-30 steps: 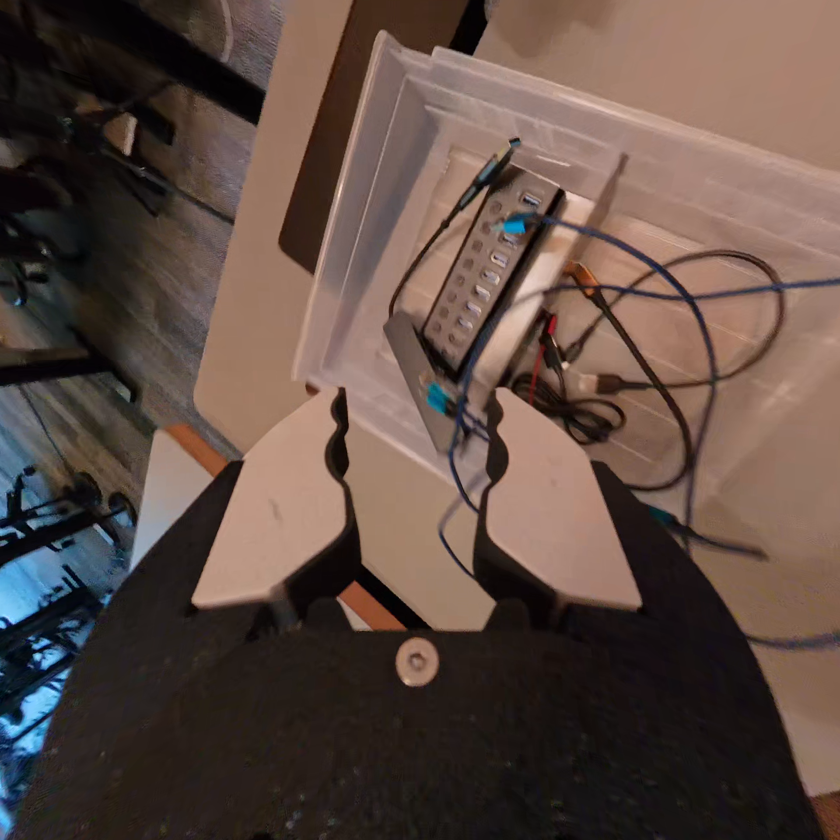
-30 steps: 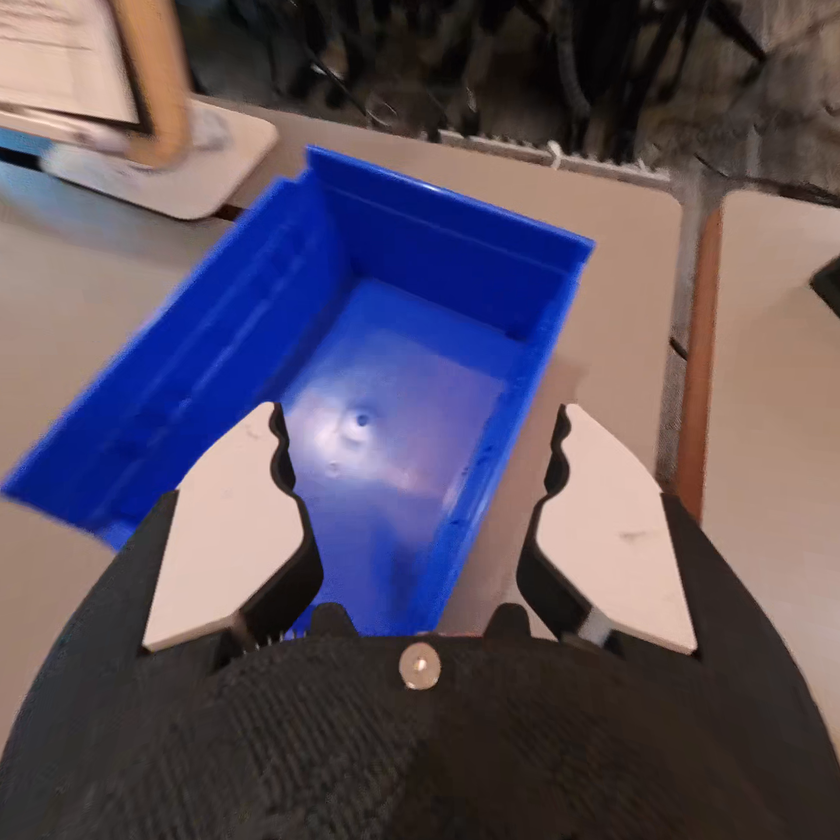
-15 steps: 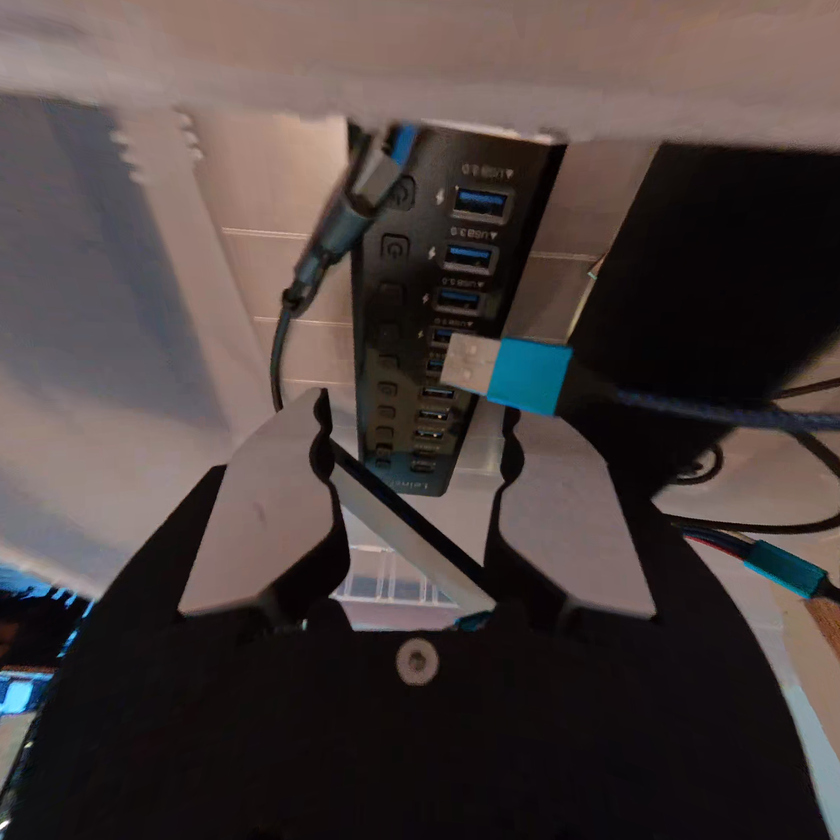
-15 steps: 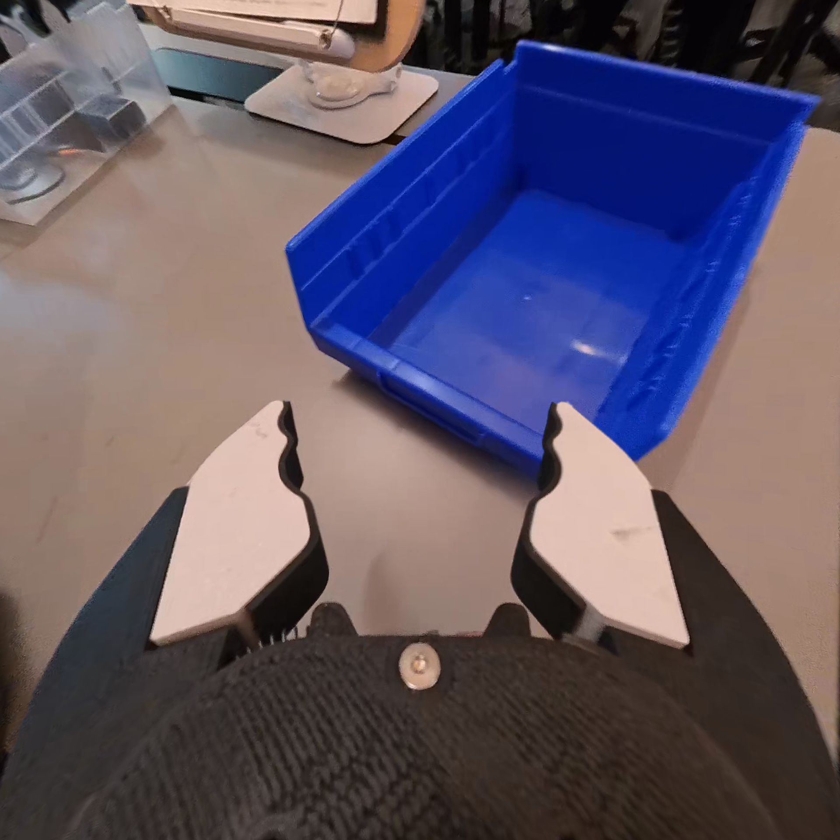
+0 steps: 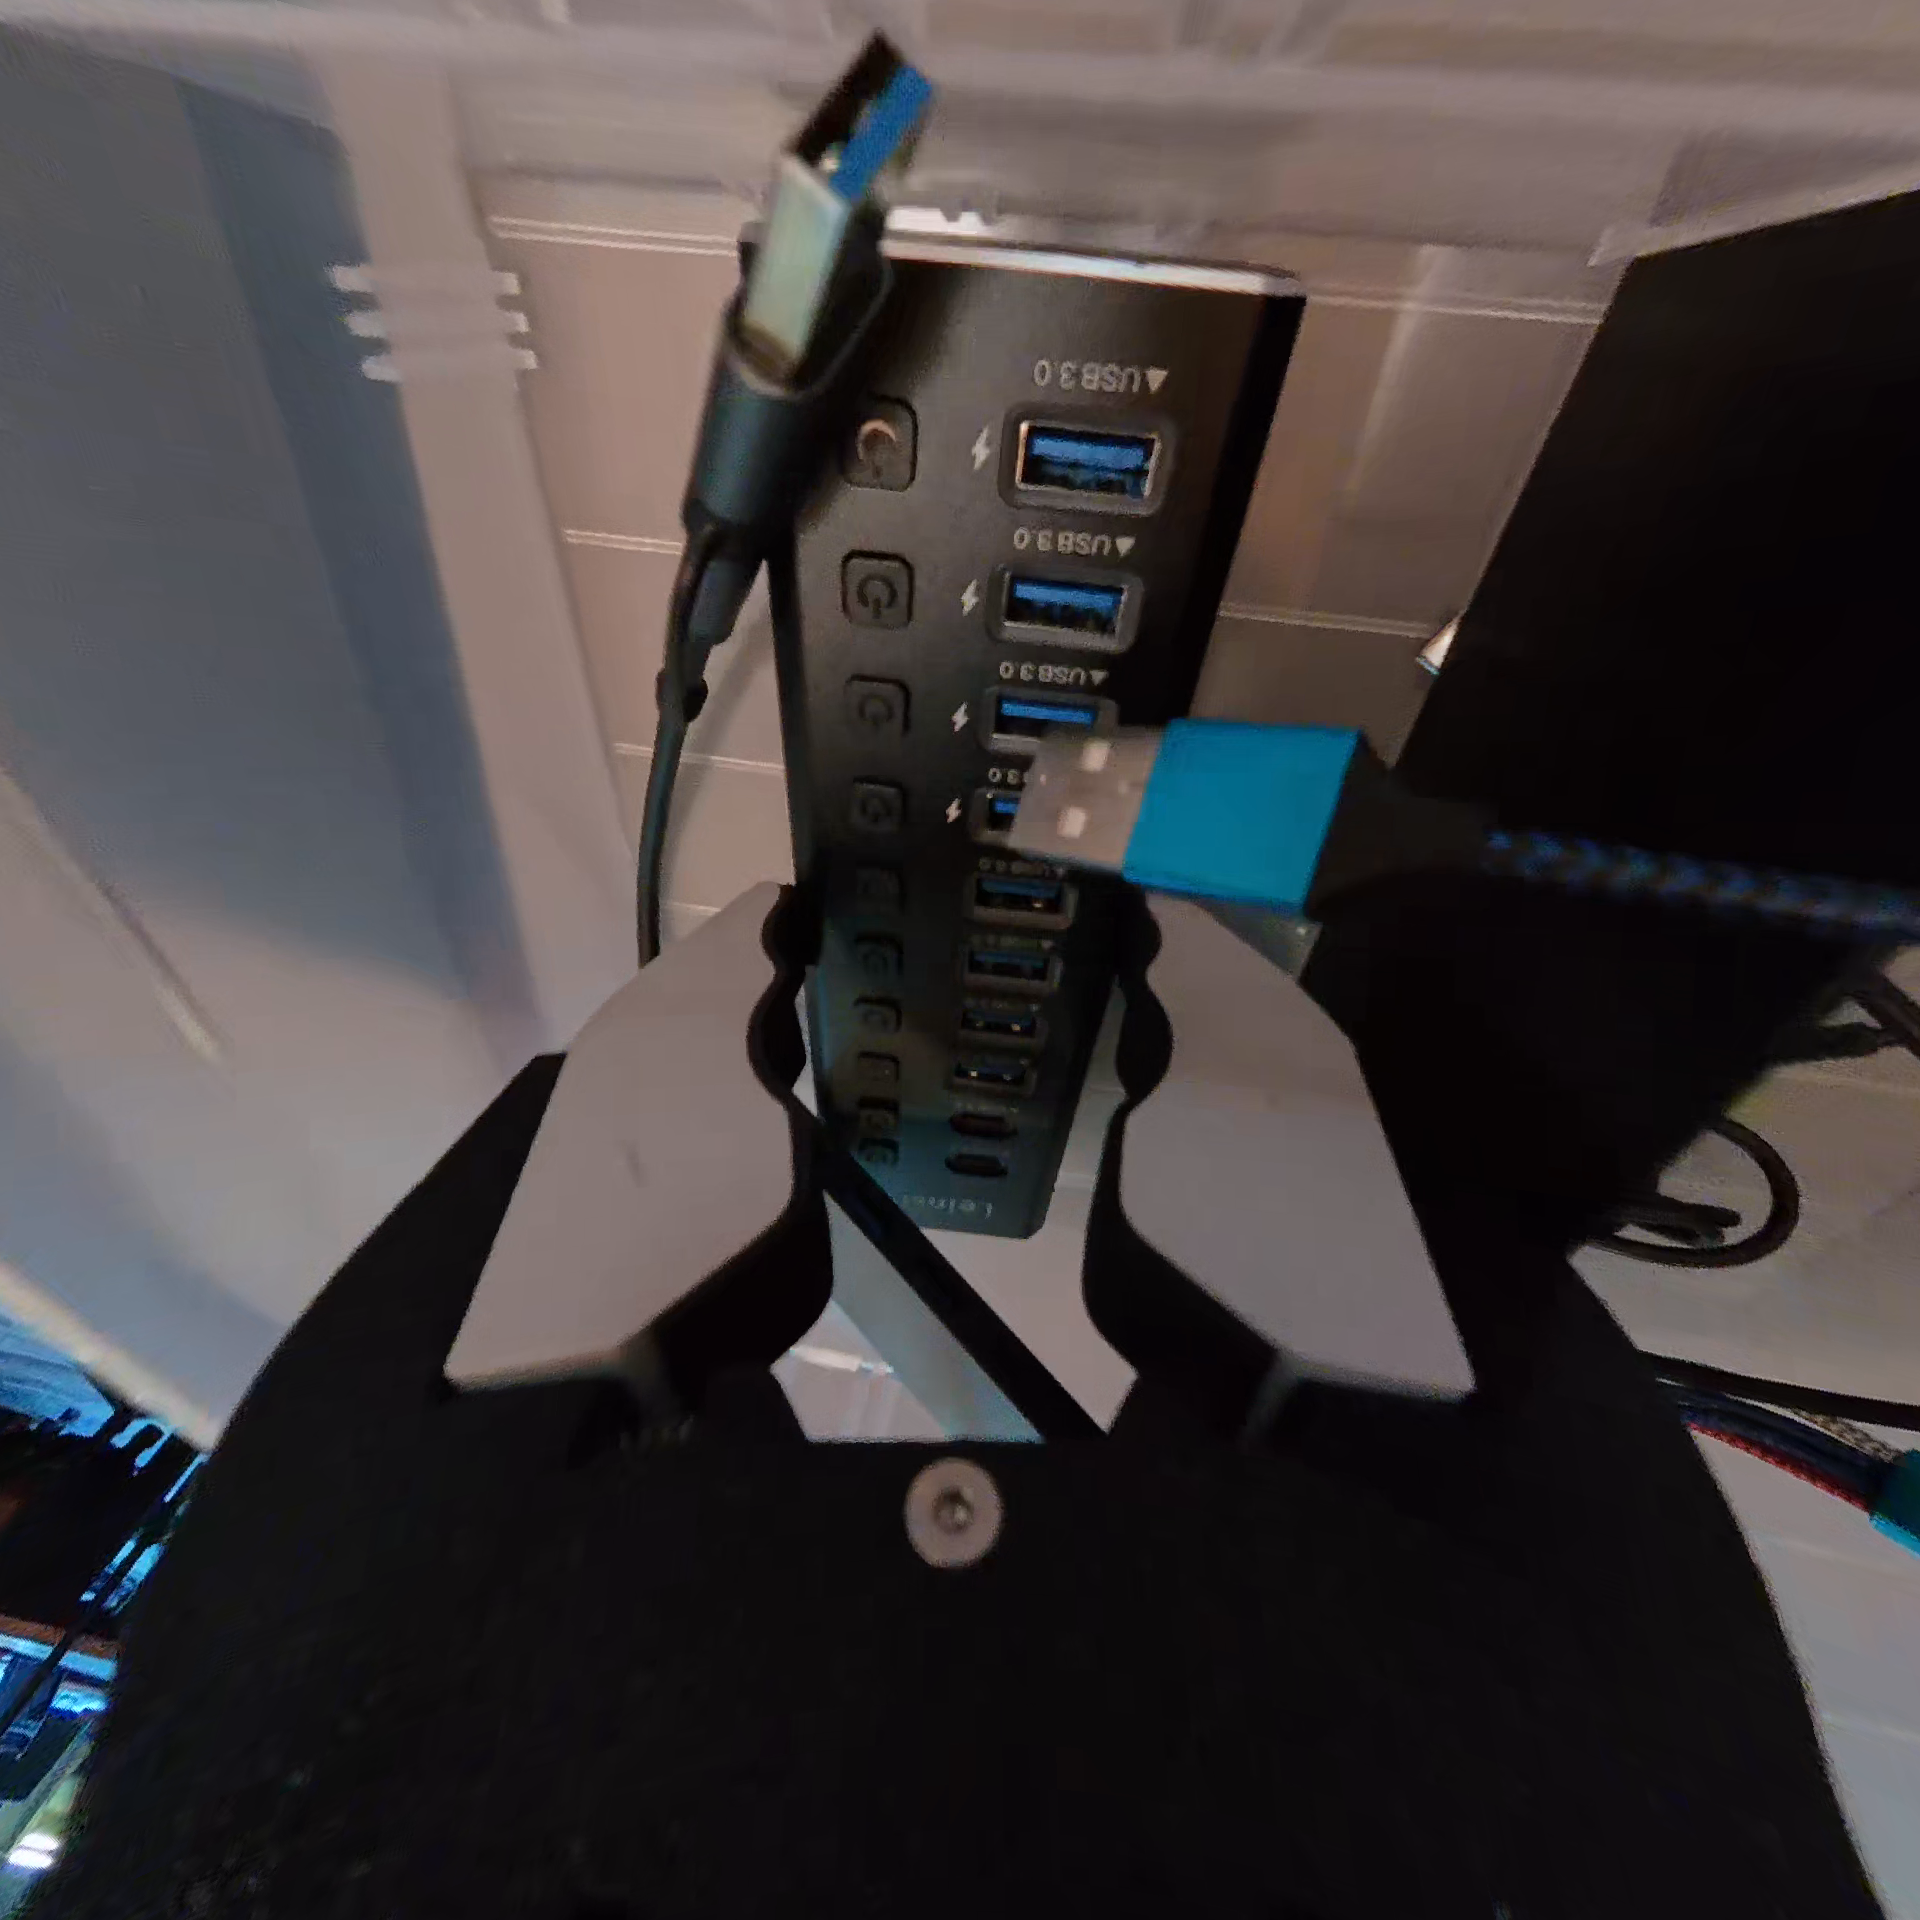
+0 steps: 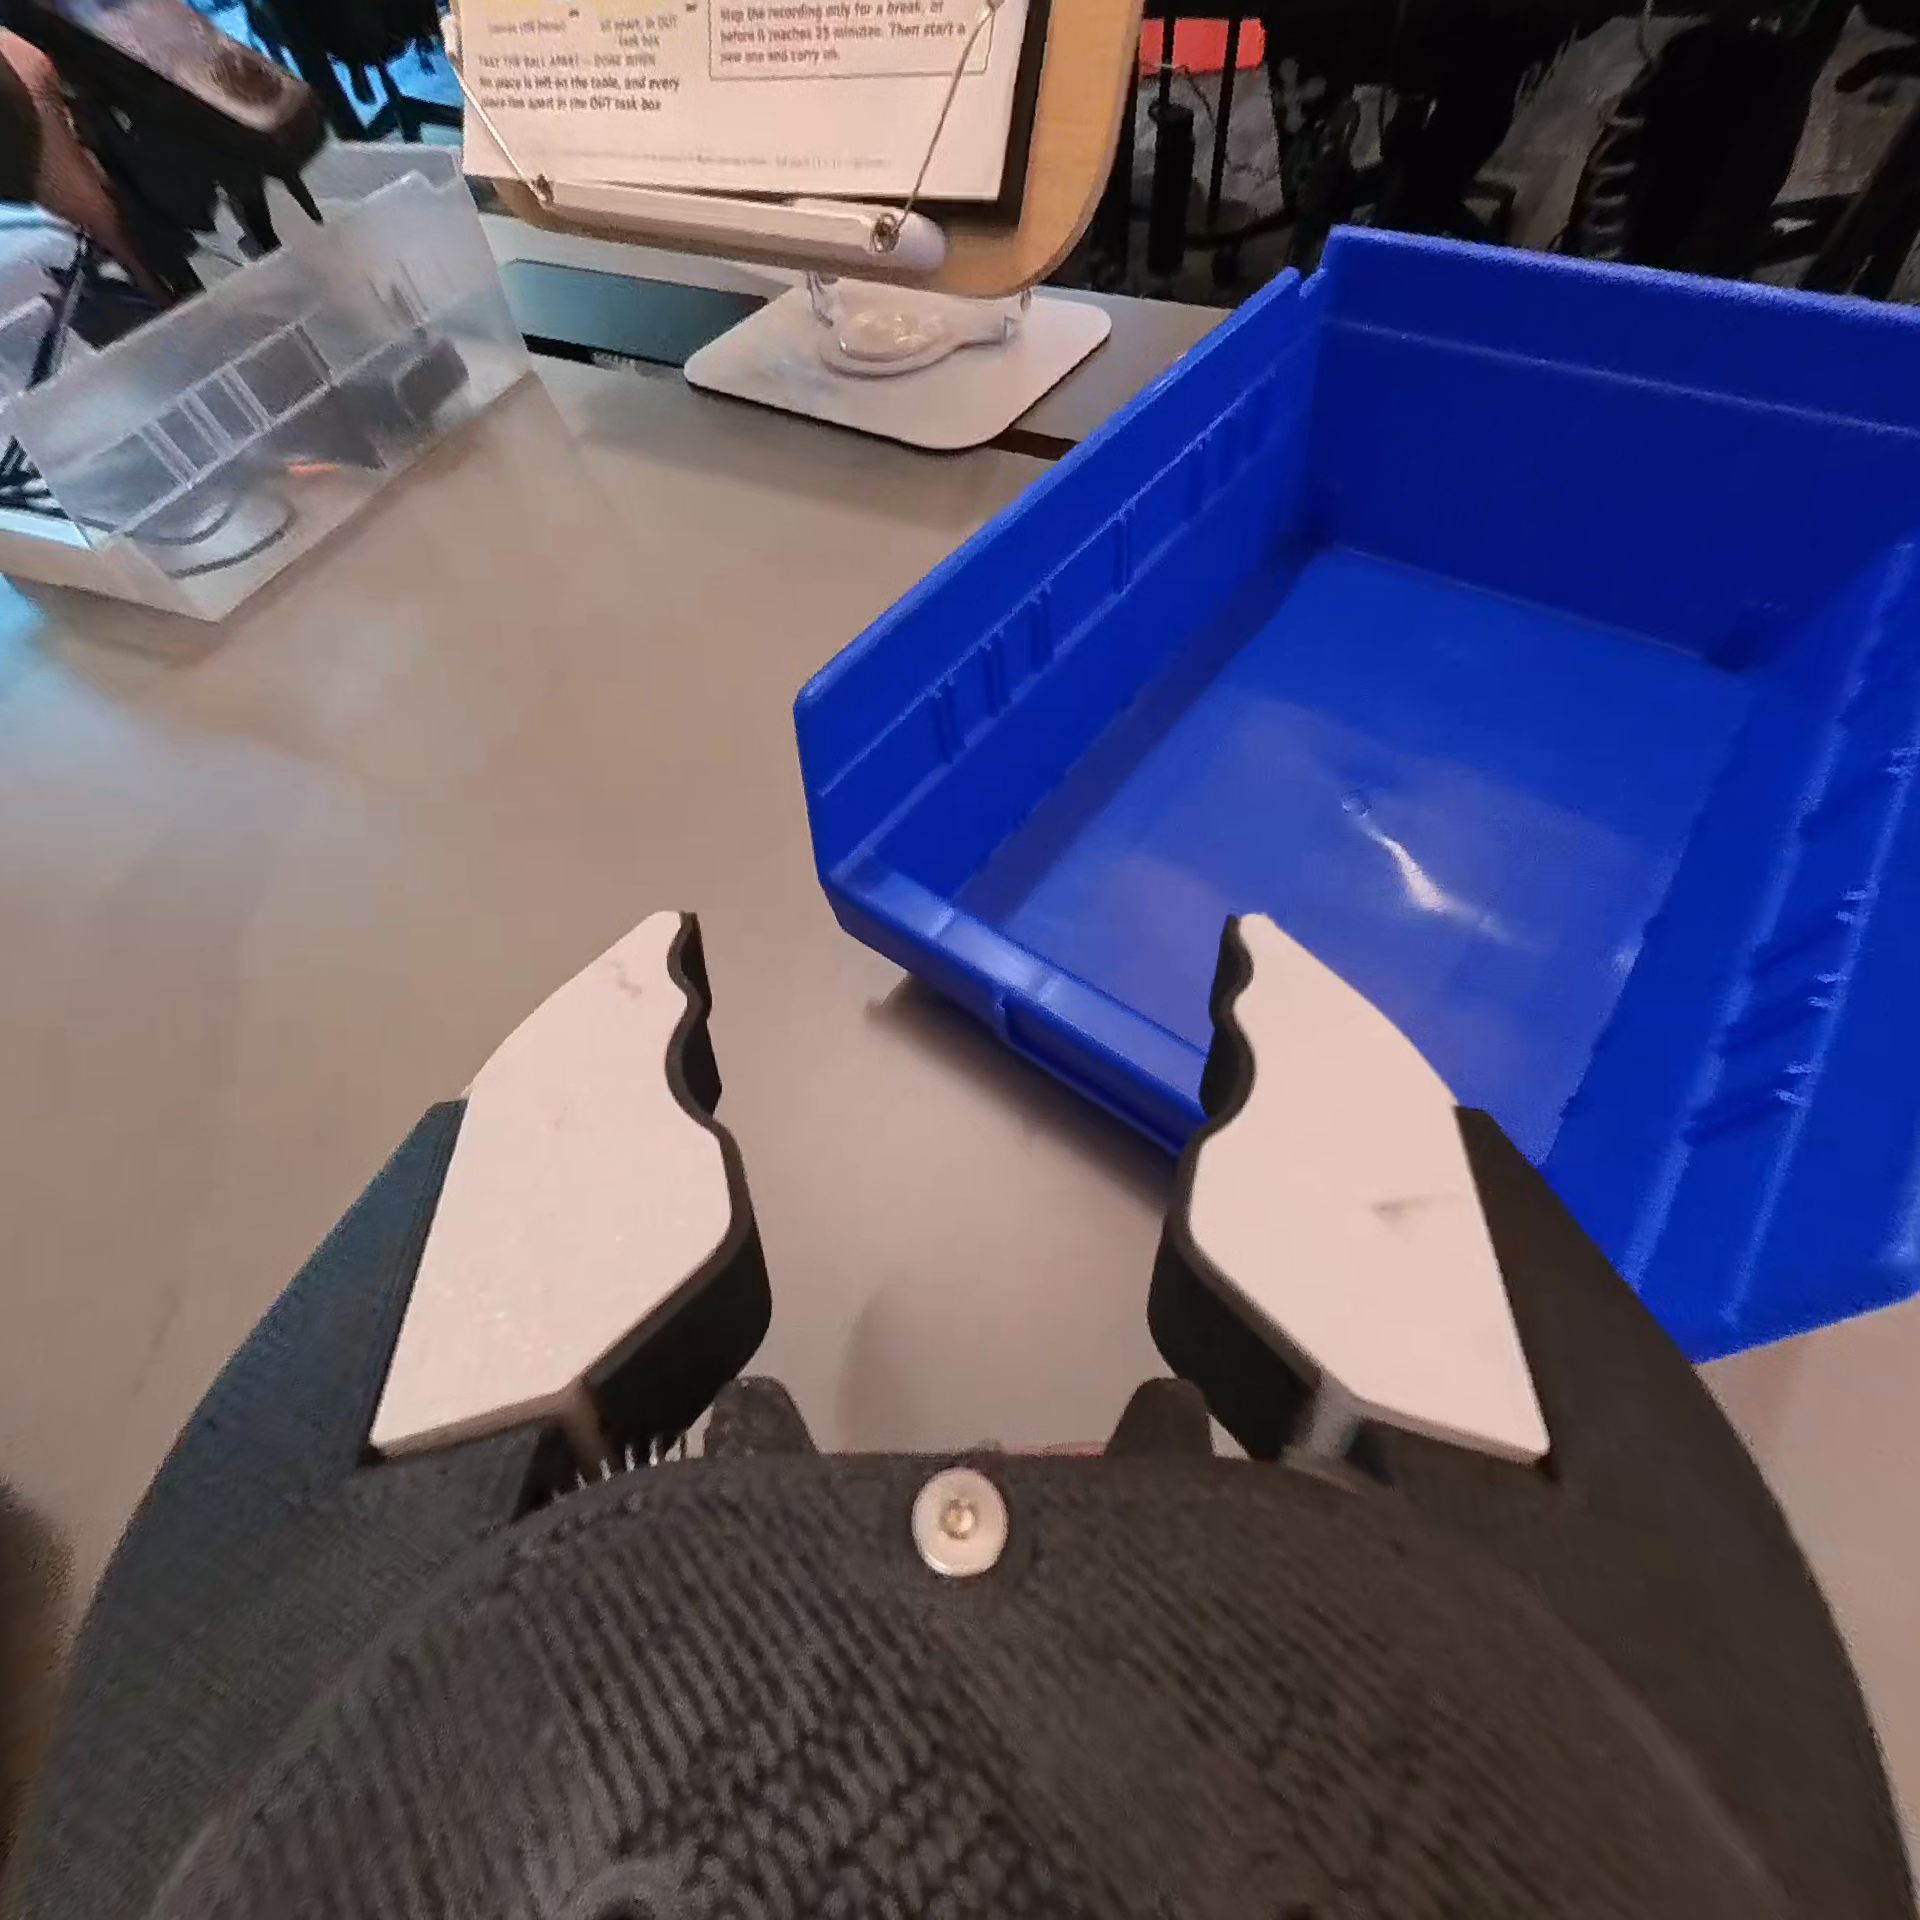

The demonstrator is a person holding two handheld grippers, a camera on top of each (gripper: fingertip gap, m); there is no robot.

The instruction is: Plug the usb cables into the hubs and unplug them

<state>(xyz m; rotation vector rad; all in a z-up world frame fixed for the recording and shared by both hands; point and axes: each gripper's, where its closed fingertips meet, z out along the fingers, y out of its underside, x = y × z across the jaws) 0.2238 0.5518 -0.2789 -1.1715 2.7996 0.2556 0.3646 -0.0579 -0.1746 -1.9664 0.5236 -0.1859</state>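
Note:
In the left wrist view a black multi-port USB hub point(image 5: 1039, 727) lies lengthways inside a clear plastic bin point(image 5: 416, 312). My left gripper point(image 5: 956, 935) is open, its fingertips on either side of the hub's near end; I cannot tell whether they touch it. A loose grey USB plug point(image 5: 821, 208) on a black cable stands at the hub's far left. A blue-shelled USB plug point(image 5: 1236, 810) on a braided cable hangs across the hub from the right, unplugged. A flat silver hub point(image 5: 914, 1330) lies under the near end. My right gripper point(image 6: 961, 935) is open and empty above the grey table point(image 6: 416, 831).
An empty blue bin point(image 6: 1403, 779) sits just right of my right gripper. The clear bin point(image 6: 260, 416) stands at the far left with the other gripper over it. A paper stand point(image 6: 779, 156) is at the back. Coiled black cables point(image 5: 1714, 1195) and a teal plug point(image 5: 1901, 1507) lie right of the hub. Across from one pair of fingers to the other is roughly 65 cm.
My left gripper has dropped from above the clear bin down close to the black hub. My right gripper has pulled back from over the blue bin, which now sits to its right.

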